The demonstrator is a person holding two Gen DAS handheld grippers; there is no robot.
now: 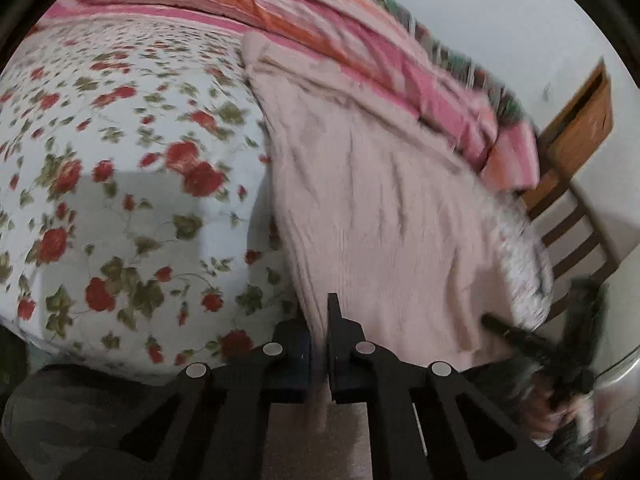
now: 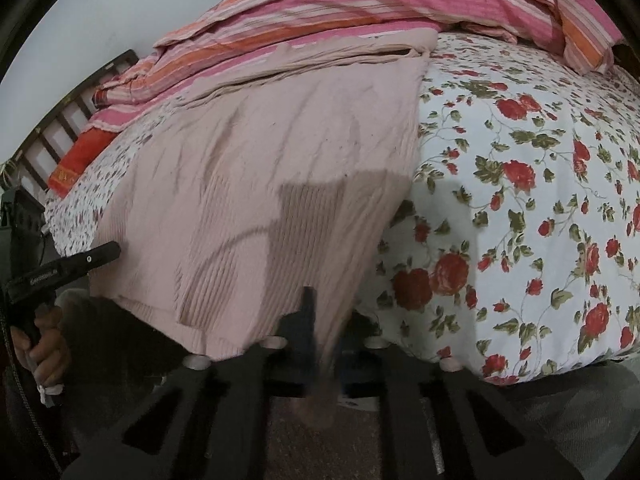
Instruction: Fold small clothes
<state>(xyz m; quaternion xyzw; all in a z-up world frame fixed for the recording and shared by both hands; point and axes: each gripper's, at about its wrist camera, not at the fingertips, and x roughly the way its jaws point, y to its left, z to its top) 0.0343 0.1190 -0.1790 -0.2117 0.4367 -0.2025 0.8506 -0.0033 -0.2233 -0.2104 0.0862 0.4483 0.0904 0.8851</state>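
In the left wrist view, the left gripper (image 1: pixel 320 344) is clenched on the near edge of the pink knitted garment (image 1: pixel 392 216), at the bottom centre. In the right wrist view, the right gripper (image 2: pixel 324 344) pinches the same hem, the cloth bunched between the fingers. The garment is spread over the floral bed (image 2: pixel 520 200), reaching up to the striped blanket (image 2: pixel 360 4). The fold appears to be beginning; next, both held corners should be carried together toward the far edge.

Garment (image 1: pixel 384 208) spread on bedsheet (image 1: pixel 120 152), striped blanket (image 1: pixel 320 24) behind it, headboard (image 1: pixel 580 128) beyond
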